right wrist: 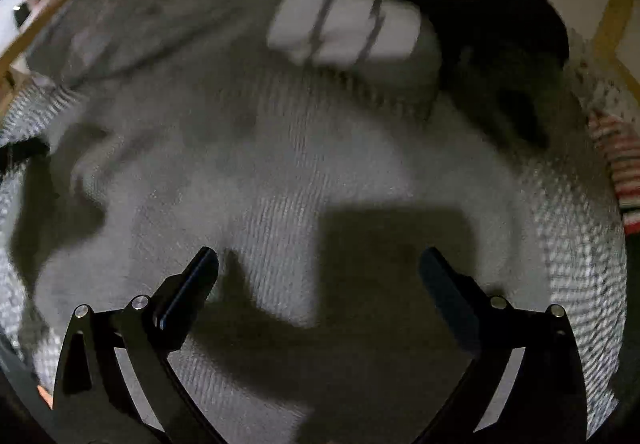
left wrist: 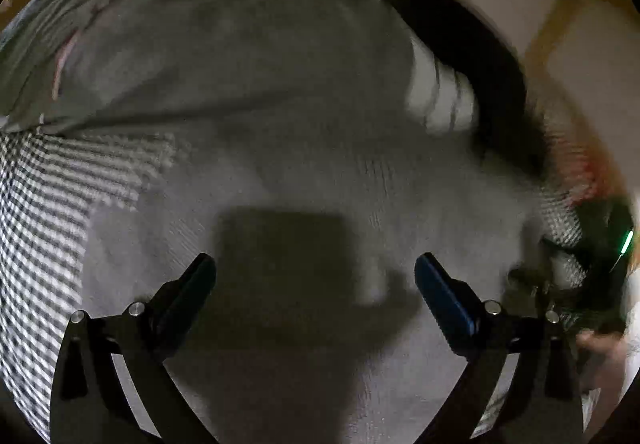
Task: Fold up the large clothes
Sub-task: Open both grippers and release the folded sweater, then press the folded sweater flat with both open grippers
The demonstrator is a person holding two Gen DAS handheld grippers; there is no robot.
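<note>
A large grey ribbed knit garment (left wrist: 320, 172) lies spread under both grippers; it also fills the right wrist view (right wrist: 288, 180). My left gripper (left wrist: 315, 272) hangs just above it, jaws wide apart and empty, its shadow on the cloth. My right gripper (right wrist: 319, 266) is also wide open and empty above the same garment. Both views are blurred.
A checked sheet (left wrist: 44, 228) lies under the garment. A grey patterned quilt (left wrist: 192, 44) lies beyond. A white striped folded cloth (right wrist: 348, 28) and a black garment (right wrist: 480, 12) lie at the far right. A red striped cloth (right wrist: 624, 172) sits at the right edge.
</note>
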